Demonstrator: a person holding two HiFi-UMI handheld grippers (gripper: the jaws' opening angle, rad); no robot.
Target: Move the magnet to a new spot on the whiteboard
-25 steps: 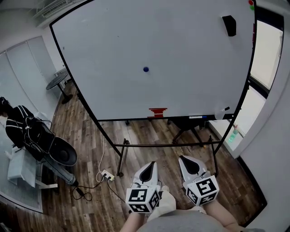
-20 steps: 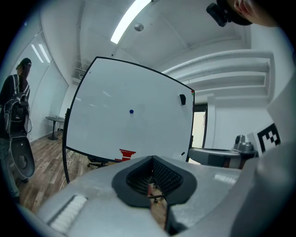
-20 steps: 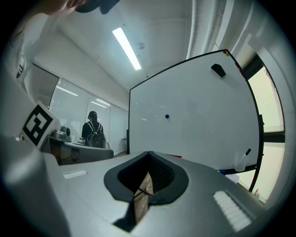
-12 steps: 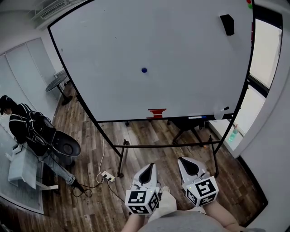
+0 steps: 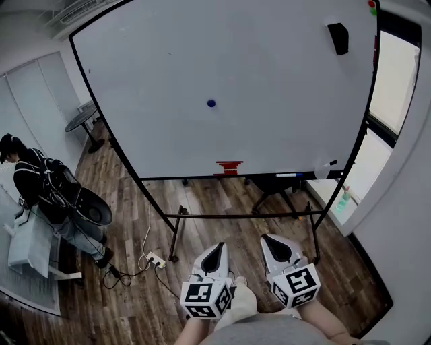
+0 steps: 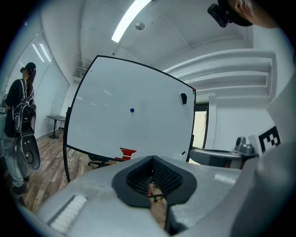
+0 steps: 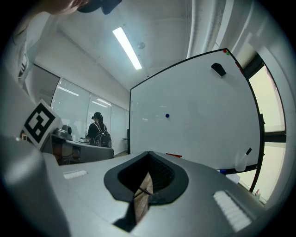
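A small blue magnet (image 5: 211,104) sticks near the middle of the big whiteboard (image 5: 161,74) on a wheeled stand. The left gripper view shows the magnet (image 6: 132,110) far ahead, and so does the right gripper view, as a blue dot (image 7: 167,116). My left gripper (image 5: 214,255) and right gripper (image 5: 278,248) are held low and side by side, well short of the board. Both point toward it. The jaws of each are shut with nothing between them, as the left gripper (image 6: 152,178) and right gripper (image 7: 147,173) show in their own views.
A black eraser (image 5: 338,38) and small red and green magnets (image 5: 372,5) sit at the board's top right; a red mark (image 5: 229,167) is at its bottom edge. A spray bottle (image 5: 325,168) rests on the tray. A person with a backpack (image 5: 34,185) stands left. A power strip (image 5: 153,259) lies on the floor.
The person at the left has walked a little further into view. Both grippers have drifted slightly left and down in the head view; they stay shut.
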